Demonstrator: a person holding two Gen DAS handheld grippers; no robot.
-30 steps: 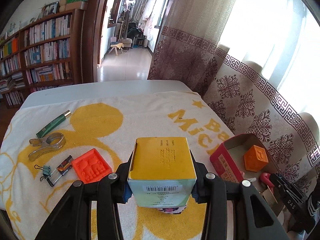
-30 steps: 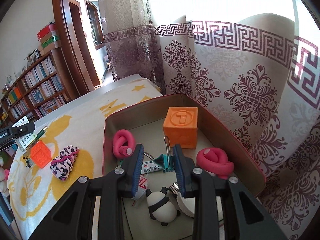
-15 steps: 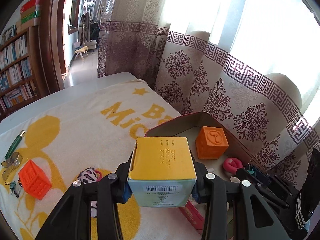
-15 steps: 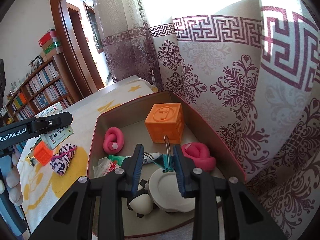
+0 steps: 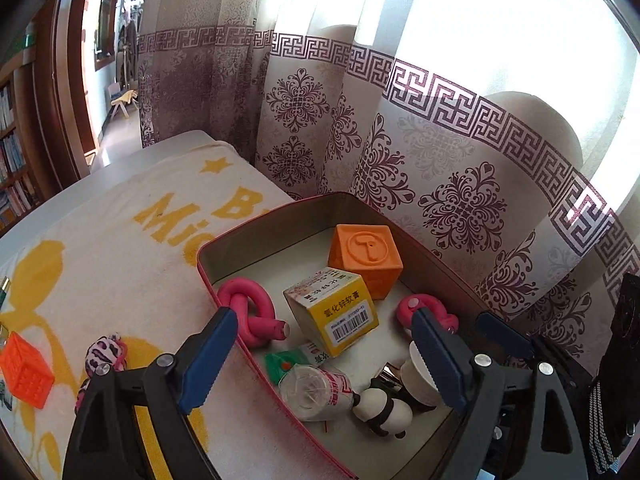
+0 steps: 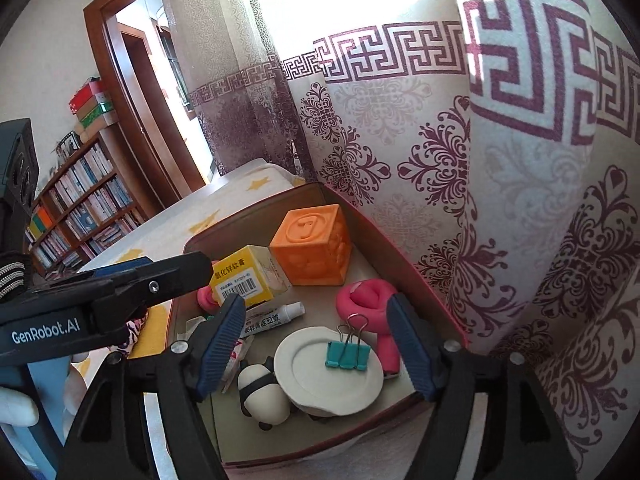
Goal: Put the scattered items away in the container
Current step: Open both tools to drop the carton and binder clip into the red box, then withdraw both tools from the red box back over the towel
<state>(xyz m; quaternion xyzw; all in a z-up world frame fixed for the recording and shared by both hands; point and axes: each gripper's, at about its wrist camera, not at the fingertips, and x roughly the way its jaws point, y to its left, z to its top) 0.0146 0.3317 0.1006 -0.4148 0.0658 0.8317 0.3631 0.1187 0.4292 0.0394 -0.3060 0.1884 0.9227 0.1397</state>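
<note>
My fingers are matt black plastic with ribbed blue rubbery pads. Below them, the container looks like thin metal, dull grey inside with a red rim. A glossy printed card box lies in it beside a soft-looking matt orange cube (embossed), on a terry-cloth towel, rough-napped.
</note>
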